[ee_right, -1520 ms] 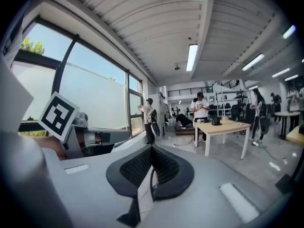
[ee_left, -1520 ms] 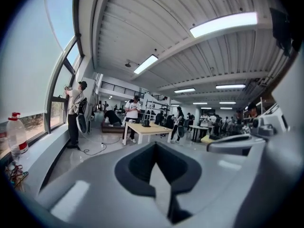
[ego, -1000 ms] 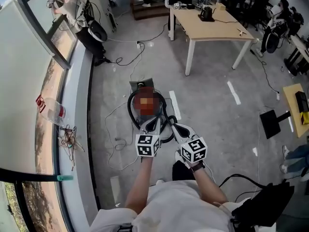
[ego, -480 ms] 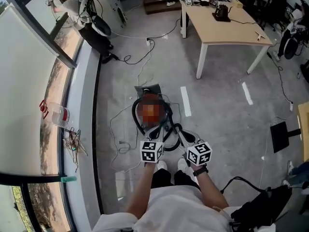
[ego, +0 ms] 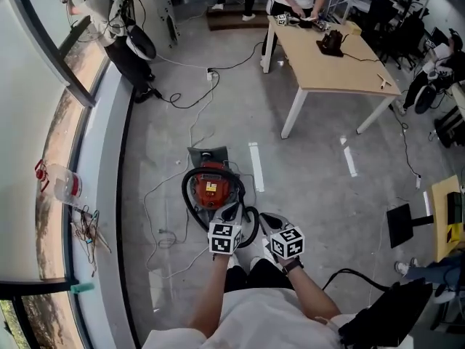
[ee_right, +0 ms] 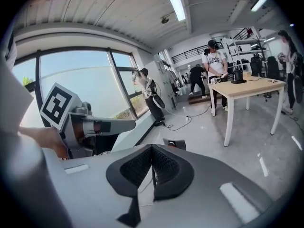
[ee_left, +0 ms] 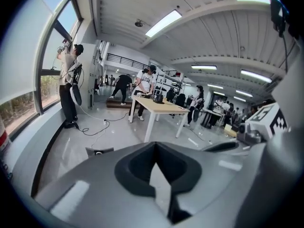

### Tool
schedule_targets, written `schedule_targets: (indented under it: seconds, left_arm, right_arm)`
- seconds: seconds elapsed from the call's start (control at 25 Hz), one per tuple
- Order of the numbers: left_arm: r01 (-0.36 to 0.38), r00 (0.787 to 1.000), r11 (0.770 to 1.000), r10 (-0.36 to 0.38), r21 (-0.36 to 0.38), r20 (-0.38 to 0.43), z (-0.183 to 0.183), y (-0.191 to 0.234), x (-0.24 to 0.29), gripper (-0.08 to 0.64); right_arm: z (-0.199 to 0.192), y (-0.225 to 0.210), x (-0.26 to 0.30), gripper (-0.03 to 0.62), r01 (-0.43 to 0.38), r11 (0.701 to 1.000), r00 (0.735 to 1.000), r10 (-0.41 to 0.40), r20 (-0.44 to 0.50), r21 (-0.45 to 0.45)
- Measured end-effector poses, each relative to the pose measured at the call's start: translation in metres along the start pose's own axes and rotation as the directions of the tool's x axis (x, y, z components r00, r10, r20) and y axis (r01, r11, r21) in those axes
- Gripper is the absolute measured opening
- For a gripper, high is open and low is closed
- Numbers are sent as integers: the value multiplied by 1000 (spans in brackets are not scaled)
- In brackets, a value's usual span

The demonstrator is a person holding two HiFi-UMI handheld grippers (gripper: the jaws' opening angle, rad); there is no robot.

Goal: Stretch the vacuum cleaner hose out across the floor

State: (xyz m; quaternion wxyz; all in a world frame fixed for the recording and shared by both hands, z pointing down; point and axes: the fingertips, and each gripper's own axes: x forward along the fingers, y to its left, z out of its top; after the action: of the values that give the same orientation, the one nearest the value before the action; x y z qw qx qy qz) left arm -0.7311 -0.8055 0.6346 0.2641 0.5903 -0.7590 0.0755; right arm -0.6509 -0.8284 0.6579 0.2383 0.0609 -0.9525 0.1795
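A red canister vacuum cleaner (ego: pixel 211 187) sits on the grey floor, with its black hose (ego: pixel 186 198) coiled in a loop around it. Its dark floor nozzle (ego: pixel 207 153) lies just beyond the canister. My left gripper (ego: pixel 232 211) is shut and empty, its tips at the near right edge of the canister by the hose loop. My right gripper (ego: pixel 267 220) is shut and empty too, a little right of the hose. In the left gripper view the jaws (ee_left: pixel 159 175) are pressed together, and the nozzle (ee_left: pixel 99 151) shows beyond them. The right gripper view shows its jaws (ee_right: pixel 152 175) shut.
A wooden table (ego: pixel 330 60) stands at the far right, with people beyond it. A white power cord (ego: pixel 156 195) trails left of the vacuum. A window ledge with a plastic bottle (ego: pixel 62 184) runs along the left. A black cable (ego: pixel 349 275) and a black stand (ego: pixel 403 224) lie at the right.
The head view has shifted, so the vacuum sits lower and more to the left in frame. Both grippers stay shut, close to the vacuum's near side.
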Motion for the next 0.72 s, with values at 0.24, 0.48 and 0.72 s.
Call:
schedule_targets:
  seconds: [0.24,0.48,0.72]
  left_arm:
    - [-82,991,992,71,-95,-115,-60,59,14,0]
    - [-206,971,964,181,-167,-156,-82,109,67,2]
    - [-318,924,913,237,-258,-299,-150,119,120,0]
  right_arm:
    - [-40,4,52,-2,-38,999,992,35,-119,-27]
    - [-77,-57,123,-2,-62,998,969,64,-239,14]
    - [-134,-114,200,-2,-166,986,907,153,-392,0]
